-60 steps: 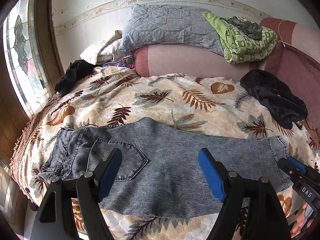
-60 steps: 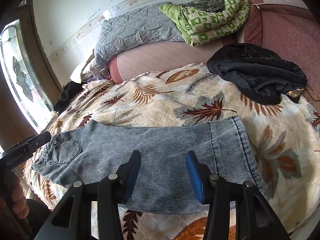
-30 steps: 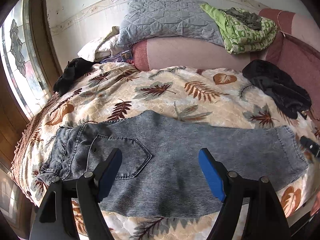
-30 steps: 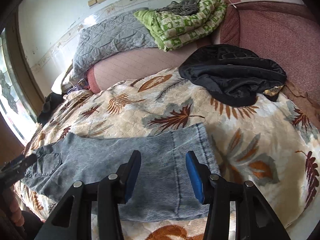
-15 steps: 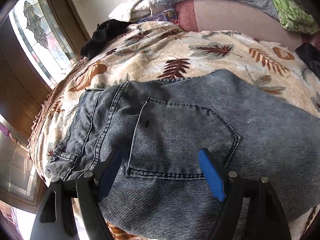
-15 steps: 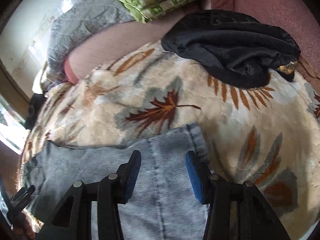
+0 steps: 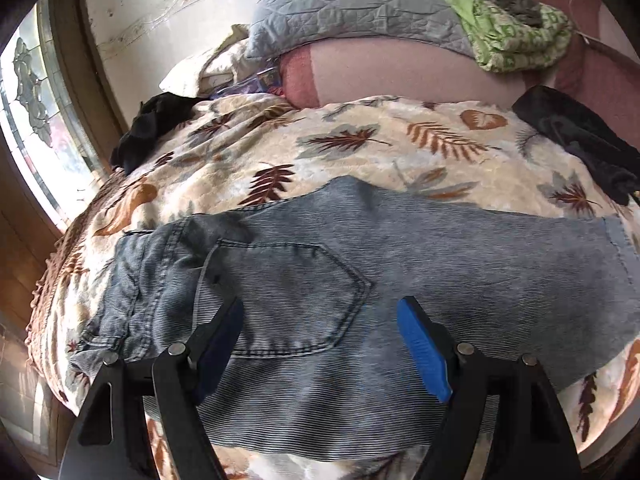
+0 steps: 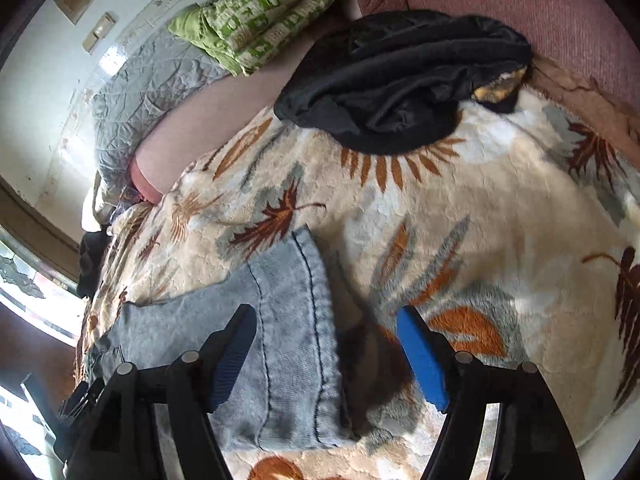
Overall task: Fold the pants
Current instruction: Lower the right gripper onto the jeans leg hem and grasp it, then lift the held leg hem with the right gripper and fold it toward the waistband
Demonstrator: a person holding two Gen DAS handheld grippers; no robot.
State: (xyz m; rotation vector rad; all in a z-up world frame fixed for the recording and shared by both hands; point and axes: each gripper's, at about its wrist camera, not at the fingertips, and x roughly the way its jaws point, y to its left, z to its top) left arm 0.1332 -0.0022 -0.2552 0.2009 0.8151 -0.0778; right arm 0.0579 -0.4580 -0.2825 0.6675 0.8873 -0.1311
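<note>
Both pairs of jaws are standing wide apart with nothing pinched between them. On the right gripper [image 8: 322, 354] the jaws have just been opening, and we are holding them over the hem end of the pants [image 8: 280, 340]: the dark finger is hanging over the cloth, the blue one over the bare bedspread [image 8: 500, 216] just right of the hem. Whether either tip is touching cloth we cannot tell. We are holding the left gripper [image 7: 320, 344], equally open, over the back pocket [image 7: 288, 296], near the waistband.

Moving outward, the pants are lying flat along the near edge of the bed, waistband to the left, leg hem to the right, seemingly already doubled leg on leg. A black garment [image 8: 400, 76] is lying well apart at the far right, and pillows [image 7: 352, 4] are stacked at the far side.

We are judging the denim to be fairly heavy and soft, with some body at the seams: it will sag between two holds but not slip easily from the pads. The plush bedspread will likely drag on it. We are favouring the stitched hem on the right and the thick waistband on the left as holds, catching both layers so that the fold carries over evenly.
</note>
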